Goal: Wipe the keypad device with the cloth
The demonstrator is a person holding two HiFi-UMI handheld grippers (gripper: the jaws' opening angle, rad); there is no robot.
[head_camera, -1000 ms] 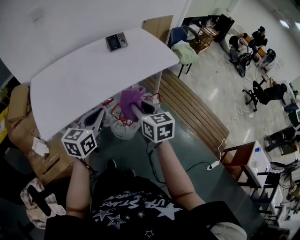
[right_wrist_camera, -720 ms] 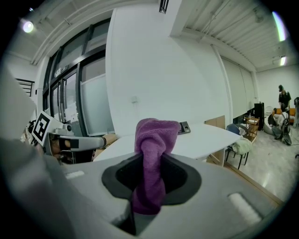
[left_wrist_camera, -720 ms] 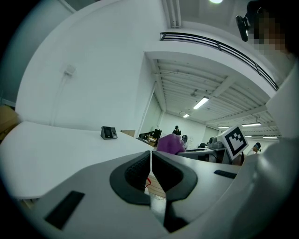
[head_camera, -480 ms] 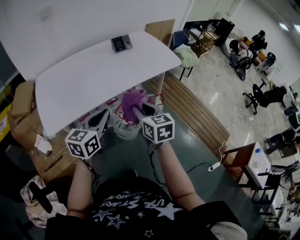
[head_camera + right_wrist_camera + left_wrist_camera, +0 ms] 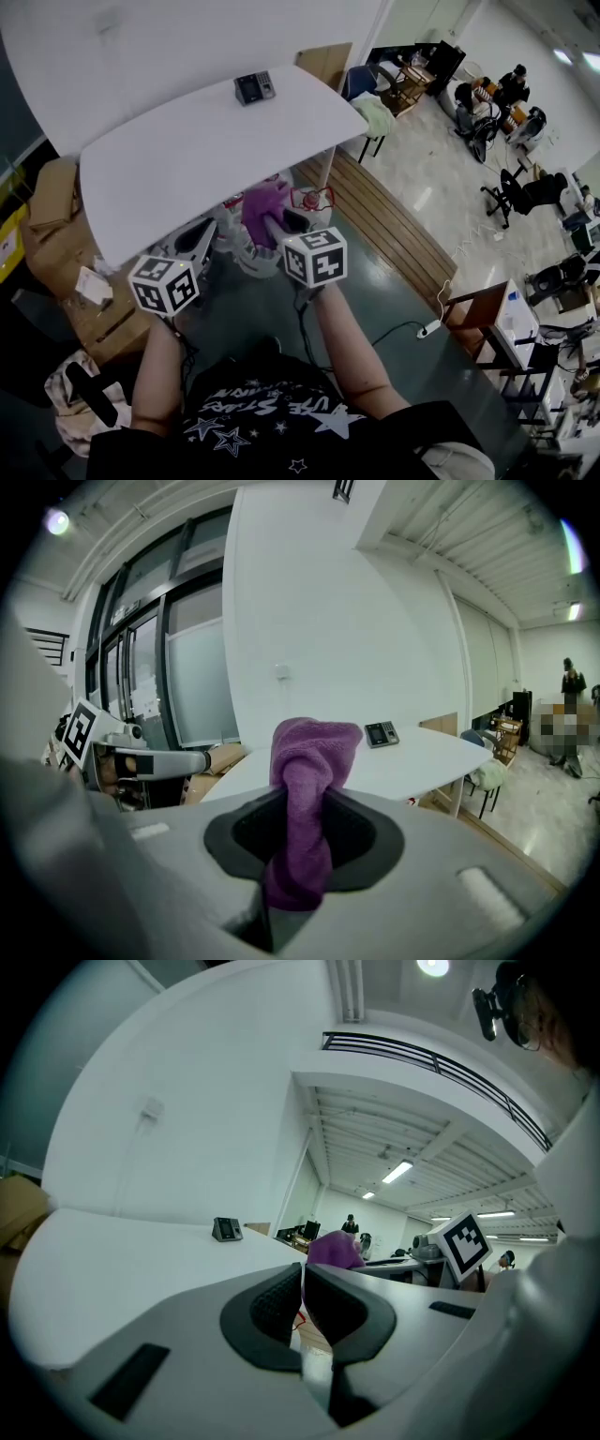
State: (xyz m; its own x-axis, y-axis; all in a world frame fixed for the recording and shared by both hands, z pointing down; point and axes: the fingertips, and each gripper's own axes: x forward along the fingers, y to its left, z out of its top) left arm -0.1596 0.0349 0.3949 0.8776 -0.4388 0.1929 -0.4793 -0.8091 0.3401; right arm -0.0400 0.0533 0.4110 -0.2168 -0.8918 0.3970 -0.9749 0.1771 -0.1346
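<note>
Barely any change from a second ago: your right gripper still clamps the purple cloth, left gripper jaws together and empty, both short of the table near edge, keypad device untouched at its far edge.

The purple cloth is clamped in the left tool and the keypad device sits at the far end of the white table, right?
Not quite. The purple cloth is clamped in the right tool, as the right gripper view shows; the left tool is shut on nothing. The keypad device does sit at the far end of the white table.
</note>
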